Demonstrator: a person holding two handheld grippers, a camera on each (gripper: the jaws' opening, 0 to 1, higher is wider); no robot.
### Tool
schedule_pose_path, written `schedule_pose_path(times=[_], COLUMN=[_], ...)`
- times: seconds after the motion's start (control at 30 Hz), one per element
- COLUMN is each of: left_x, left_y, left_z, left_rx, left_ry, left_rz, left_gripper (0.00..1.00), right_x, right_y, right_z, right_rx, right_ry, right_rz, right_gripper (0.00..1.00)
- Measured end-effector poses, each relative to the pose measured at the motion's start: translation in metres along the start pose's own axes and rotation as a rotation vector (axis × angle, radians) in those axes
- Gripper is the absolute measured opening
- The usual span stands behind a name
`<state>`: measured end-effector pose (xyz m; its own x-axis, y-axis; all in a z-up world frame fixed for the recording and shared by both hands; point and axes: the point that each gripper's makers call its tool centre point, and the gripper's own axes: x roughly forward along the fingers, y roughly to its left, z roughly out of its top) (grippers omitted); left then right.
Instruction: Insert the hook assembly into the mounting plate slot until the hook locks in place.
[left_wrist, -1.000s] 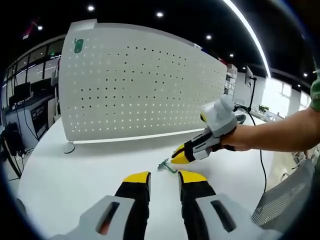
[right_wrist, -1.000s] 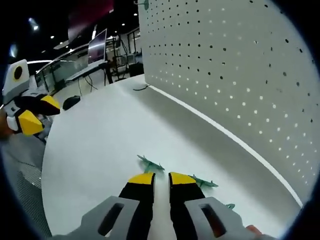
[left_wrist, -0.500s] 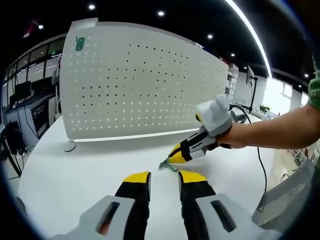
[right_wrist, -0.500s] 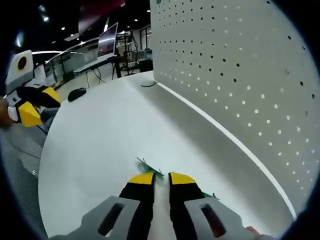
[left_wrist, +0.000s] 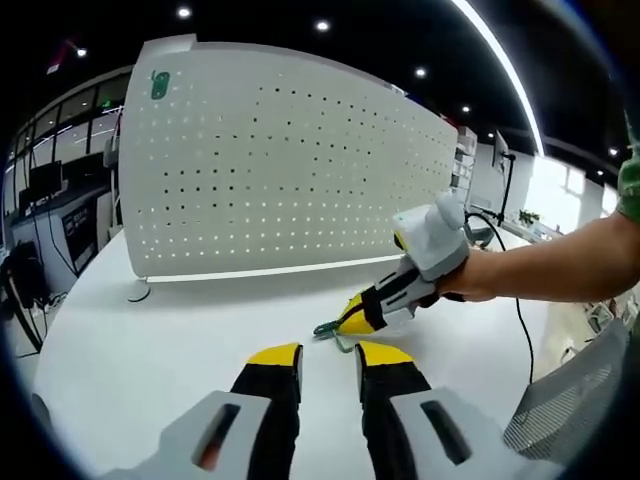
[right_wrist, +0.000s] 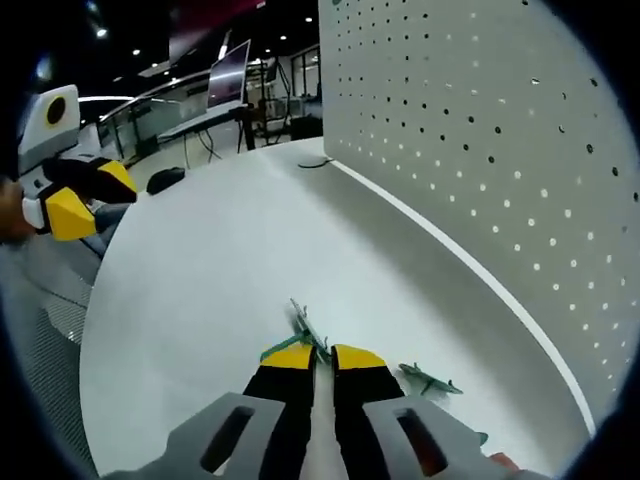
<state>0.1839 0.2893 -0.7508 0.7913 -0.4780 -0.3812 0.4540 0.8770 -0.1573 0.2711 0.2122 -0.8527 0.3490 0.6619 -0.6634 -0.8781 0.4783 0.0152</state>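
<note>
Ahead of the left gripper, whose yellow-tipped jaws stand released and apart above the white tabletop, the right gripper now holds a green hook piece raised slightly off the surface, where half a second ago it was only reaching down to it. Behind stands the perforated panel.

From the right gripper view, the right gripper is clenched on the green hook piece, now lifted. Another green part lies on the tabletop at right; the left gripper waits far left.
</note>
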Motion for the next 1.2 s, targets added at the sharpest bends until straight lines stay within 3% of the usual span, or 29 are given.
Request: schedule_pose_path(times=[0.37, 0.73, 1.2], left_x=[0.001, 0.001, 0.002], left_y=[0.0, 0.0, -0.005], left_z=[-0.002, -0.002, 0.0], left_rx=[0.001, 0.001, 0.016], left_ry=[0.007, 0.007, 0.004], left_rz=[-0.003, -0.003, -0.018], left_gripper=[0.22, 0.22, 0.22], right_x=[0.001, 0.0, -0.02], right_y=[0.003, 0.005, 0.006], right_z=[0.002, 0.003, 0.022], right_rx=[-0.042, -0.004, 0.002], right_ry=[-0.023, -0.021, -0.041], right_rz=[0.001, 0.013, 0.005], right_gripper=[0.02, 0.0, 0.0])
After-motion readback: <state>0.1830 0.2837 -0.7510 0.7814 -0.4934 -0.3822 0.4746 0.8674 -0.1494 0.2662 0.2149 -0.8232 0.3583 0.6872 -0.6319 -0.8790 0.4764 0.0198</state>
